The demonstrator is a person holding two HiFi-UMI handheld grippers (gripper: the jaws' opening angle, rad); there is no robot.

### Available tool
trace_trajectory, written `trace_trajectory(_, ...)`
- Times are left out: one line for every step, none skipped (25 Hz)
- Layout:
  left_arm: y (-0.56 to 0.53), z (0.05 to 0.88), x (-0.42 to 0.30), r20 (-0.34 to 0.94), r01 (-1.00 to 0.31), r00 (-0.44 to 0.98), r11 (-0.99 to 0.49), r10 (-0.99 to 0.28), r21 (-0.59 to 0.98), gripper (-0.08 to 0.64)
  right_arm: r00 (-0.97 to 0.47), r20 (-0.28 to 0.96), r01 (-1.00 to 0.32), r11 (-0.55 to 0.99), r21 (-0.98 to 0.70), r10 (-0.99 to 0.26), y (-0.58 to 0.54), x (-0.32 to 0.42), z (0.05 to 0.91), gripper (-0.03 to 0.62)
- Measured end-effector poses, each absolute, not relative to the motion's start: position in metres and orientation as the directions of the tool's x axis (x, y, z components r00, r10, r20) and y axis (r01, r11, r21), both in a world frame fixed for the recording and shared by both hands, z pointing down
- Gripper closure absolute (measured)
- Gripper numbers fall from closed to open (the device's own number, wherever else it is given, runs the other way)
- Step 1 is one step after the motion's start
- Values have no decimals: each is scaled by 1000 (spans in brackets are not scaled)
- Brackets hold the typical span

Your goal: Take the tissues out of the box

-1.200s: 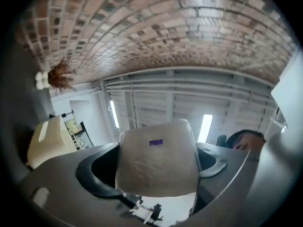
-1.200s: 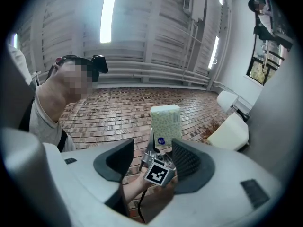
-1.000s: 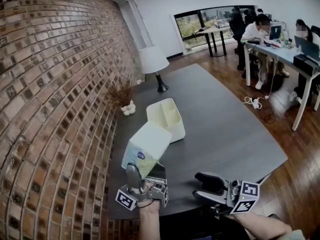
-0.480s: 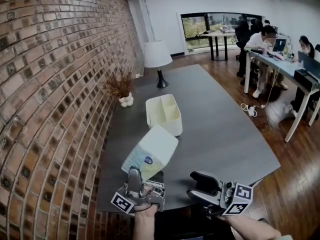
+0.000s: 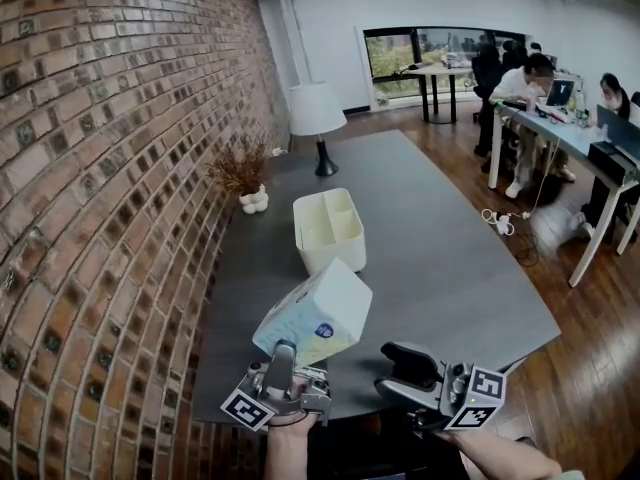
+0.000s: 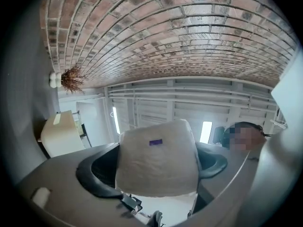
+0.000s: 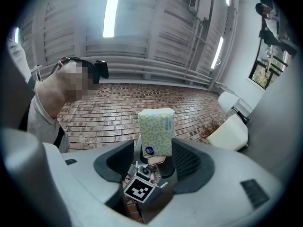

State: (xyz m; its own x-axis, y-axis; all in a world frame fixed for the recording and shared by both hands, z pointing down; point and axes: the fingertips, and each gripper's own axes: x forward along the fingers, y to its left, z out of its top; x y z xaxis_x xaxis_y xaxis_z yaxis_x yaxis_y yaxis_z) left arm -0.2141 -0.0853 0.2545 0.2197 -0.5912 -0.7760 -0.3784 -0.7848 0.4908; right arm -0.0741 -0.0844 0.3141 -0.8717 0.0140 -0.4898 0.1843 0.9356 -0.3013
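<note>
A soft pack of tissues (image 5: 312, 313), pale green with a white end and a small blue label, hangs tilted above the near end of the dark grey table (image 5: 440, 258). My left gripper (image 5: 283, 360) is shut on its lower end. In the left gripper view the pack (image 6: 156, 160) fills the gap between the jaws. The cream open-top box (image 5: 328, 230) stands on the table beyond it. My right gripper (image 5: 402, 366) stands open to the right of the pack, apart from it. The right gripper view looks through the open jaws at the pack (image 7: 156, 129).
A brick wall (image 5: 110, 198) runs along the table's left side. A white lamp (image 5: 317, 118) and a small vase of dried twigs (image 5: 243, 176) stand at the far end. People sit at desks (image 5: 560, 98) at the back right. The table's front edge lies just under my grippers.
The pack has swung to the right and tilted further in my left gripper. The right gripper has hardly moved over the last half second.
</note>
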Motion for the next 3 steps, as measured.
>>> trace_trajectory(-84,254,-213,-774,-383,225,-784,-592,488,92,-872,-489,184,936,-300,14,-84,-74,314,328)
trace_trajectory(-83,253,-211,-772,-387,231,-784,-592,486,92,-873,-488,183,936,-299,15,-83,-73,314,328)
trace_trajectory(-82,253,-210,-770,-391,236,-783,-593,483,92,-873,-487,183,937,-298,16,-81,-73,313,328)
